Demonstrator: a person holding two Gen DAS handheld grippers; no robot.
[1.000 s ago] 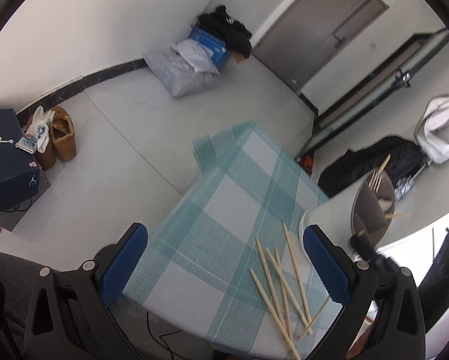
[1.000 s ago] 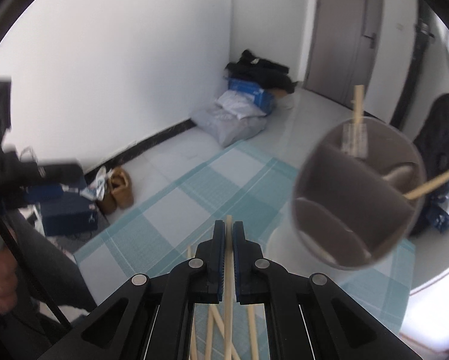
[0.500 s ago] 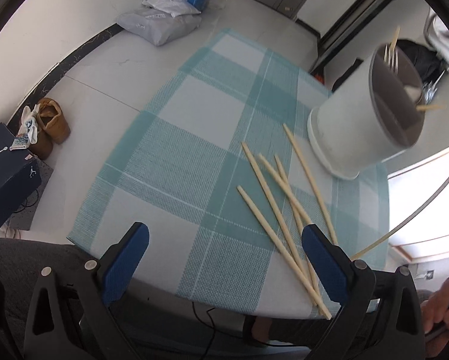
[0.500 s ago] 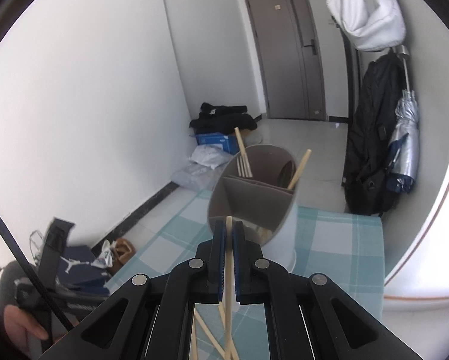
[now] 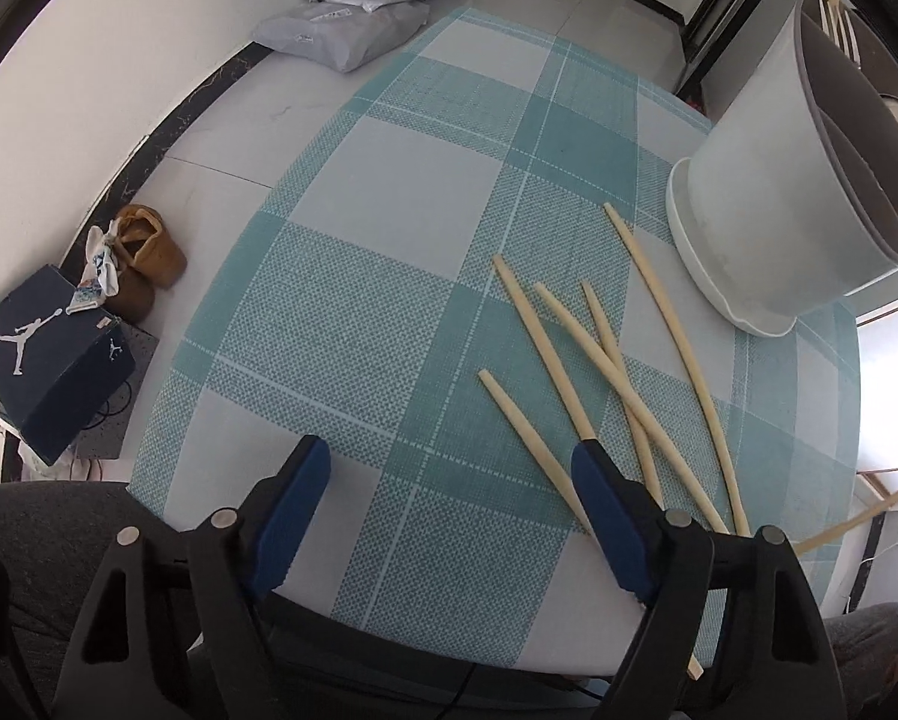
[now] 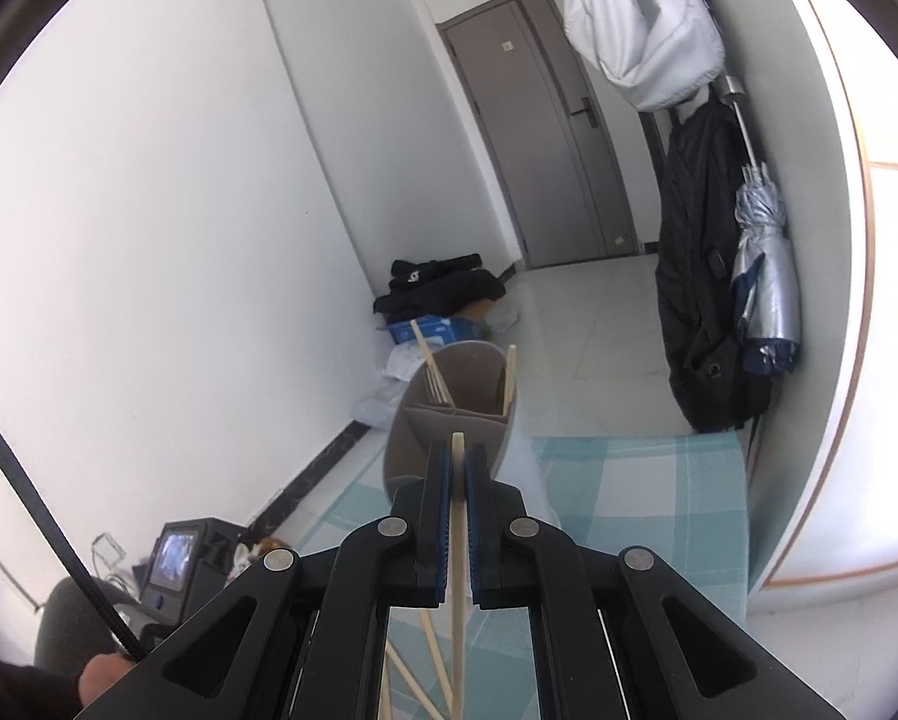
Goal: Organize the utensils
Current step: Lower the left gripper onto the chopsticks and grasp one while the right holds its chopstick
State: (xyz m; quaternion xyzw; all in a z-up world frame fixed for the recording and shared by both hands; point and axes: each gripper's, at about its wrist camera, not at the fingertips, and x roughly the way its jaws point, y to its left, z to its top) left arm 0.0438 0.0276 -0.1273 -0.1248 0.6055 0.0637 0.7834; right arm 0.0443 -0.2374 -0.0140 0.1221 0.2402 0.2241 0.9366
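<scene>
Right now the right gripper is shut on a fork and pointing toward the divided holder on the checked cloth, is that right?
Not quite. The right gripper is shut on a chopstick, not a fork; the right wrist view shows the pale stick clamped between its pads. The rest stands: it points toward the divided holder on the checked cloth.

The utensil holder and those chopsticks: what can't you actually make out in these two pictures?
- Utensil holder, left wrist view: far rim cut off by the picture's edge; its own wall hides the compartment bottoms.
- Loose chopsticks, left wrist view: near ends hidden behind the left hand-held gripper.
- Held chopstick, right wrist view: lower end runs off the bottom edge.
</scene>
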